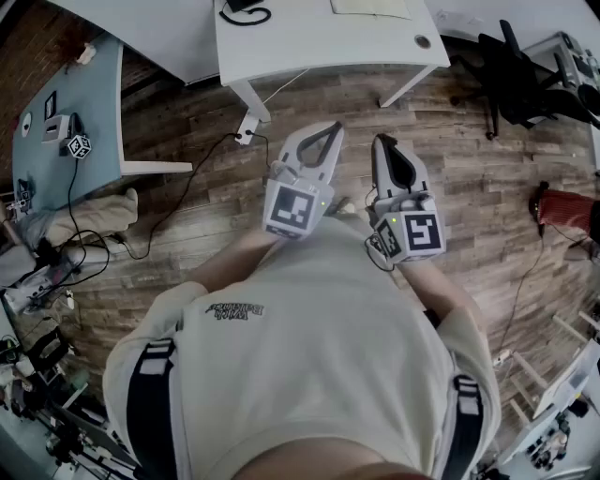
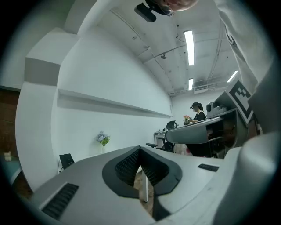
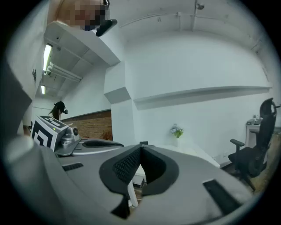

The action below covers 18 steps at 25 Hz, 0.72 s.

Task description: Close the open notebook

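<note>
wooden floor spreads beneath and ahead of both sets of fingers as a person in a pale shirt holds two grippers out in front of the body. a white desk stands well ahead of the fingertips. at its far edge, beyond the tips, lies a pale flat item that may be the notebook; the head view cuts it off, so whether it lies open cannot be told. a blue-grey table sits well off to the left of the left fingers, and a black office chair well off to the right of the right fingers. the left gripper and the right gripper point forward side by side, near each other but apart, both well short of the desk. in each gripper view the dark ribbed pads, left and right, meet at their tips with nothing held between them. a black cable trails across the floor to the left of the left fingers. a small vase of flowers stands by a white wall far ahead of those fingers.
</note>
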Available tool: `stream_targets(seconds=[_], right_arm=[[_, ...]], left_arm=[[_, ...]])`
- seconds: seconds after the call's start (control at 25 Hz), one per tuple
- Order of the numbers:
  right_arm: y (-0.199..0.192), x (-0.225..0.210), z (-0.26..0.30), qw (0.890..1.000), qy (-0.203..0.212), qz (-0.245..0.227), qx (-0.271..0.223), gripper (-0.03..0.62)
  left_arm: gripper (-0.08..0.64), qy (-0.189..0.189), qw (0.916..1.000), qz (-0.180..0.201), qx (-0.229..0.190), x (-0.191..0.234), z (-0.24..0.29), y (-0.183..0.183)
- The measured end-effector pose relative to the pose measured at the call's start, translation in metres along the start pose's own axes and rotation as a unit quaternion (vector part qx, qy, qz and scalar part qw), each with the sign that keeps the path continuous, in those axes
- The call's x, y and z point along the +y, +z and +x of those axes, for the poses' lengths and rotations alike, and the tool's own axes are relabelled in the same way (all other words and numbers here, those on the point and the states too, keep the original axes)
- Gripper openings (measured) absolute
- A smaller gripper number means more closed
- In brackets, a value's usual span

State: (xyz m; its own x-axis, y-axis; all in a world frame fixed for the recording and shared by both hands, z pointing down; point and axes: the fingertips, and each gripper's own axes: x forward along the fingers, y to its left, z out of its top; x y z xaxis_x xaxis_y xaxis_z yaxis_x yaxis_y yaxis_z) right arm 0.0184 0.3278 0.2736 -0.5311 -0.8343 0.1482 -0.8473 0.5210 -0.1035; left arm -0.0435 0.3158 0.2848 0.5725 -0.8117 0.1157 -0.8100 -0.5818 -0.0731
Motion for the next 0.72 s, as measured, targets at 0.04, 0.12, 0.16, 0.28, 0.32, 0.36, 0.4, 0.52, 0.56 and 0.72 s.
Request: stream_targets(seconds=[0.04, 0.12, 0.16, 0.28, 0.32, 0.36, 0.4, 0.52, 0.56, 0.72], right_arm=[[0.0, -0.001, 0.0, 1.0, 0.001, 0.0, 0.0, 0.0], [0.0, -0.003, 0.0, 1.0, 0.001, 0.0, 0.0, 0.0], [0.0, -0.004, 0.0, 1.0, 0.002, 0.0, -0.001, 0.0], [0.001, -0.007, -0.001, 1.0, 0.002, -0.001, -0.002, 0.0], [0.0, -0.008, -0.001, 1.0, 0.001, -0.001, -0.001, 0.0], [0.0, -0.009, -0.002, 1.0, 0.001, 0.0, -0.001, 0.0], [-0.001, -0.011, -0.002, 1.0, 0.001, 0.001, -0.001, 0.0], [-0.002, -0.016, -0.004, 1.0, 0.001, 0.005, -0.001, 0.002], [-0.003, -0.018, -0.005, 1.0, 0.001, 0.007, -0.001, 0.002], [-0.003, -0.025, -0.008, 1.0, 0.006, 0.009, -0.002, 0.002]], left_arm=[[0.014, 0.0, 1.0, 0.0, 0.001, -0.001, 0.001, 0.0], [0.014, -0.001, 1.0, 0.0, 0.001, -0.002, 0.003, 0.0], [0.014, -0.001, 1.0, 0.001, 0.001, -0.003, 0.005, 0.0], [0.014, -0.003, 1.0, 0.006, 0.001, -0.005, 0.007, 0.001], [0.014, -0.003, 1.0, 0.008, 0.002, -0.006, 0.007, 0.001], [0.014, -0.004, 1.0, 0.008, 0.003, -0.007, 0.008, 0.0], [0.014, -0.004, 1.0, 0.008, 0.005, -0.008, 0.009, 0.001], [0.014, -0.004, 0.9999, 0.005, 0.008, -0.012, 0.013, 0.001], [0.014, -0.003, 0.9999, 0.005, 0.009, -0.013, 0.014, 0.001], [0.014, 0.0, 0.9999, 0.006, 0.01, -0.019, 0.02, 0.0]])
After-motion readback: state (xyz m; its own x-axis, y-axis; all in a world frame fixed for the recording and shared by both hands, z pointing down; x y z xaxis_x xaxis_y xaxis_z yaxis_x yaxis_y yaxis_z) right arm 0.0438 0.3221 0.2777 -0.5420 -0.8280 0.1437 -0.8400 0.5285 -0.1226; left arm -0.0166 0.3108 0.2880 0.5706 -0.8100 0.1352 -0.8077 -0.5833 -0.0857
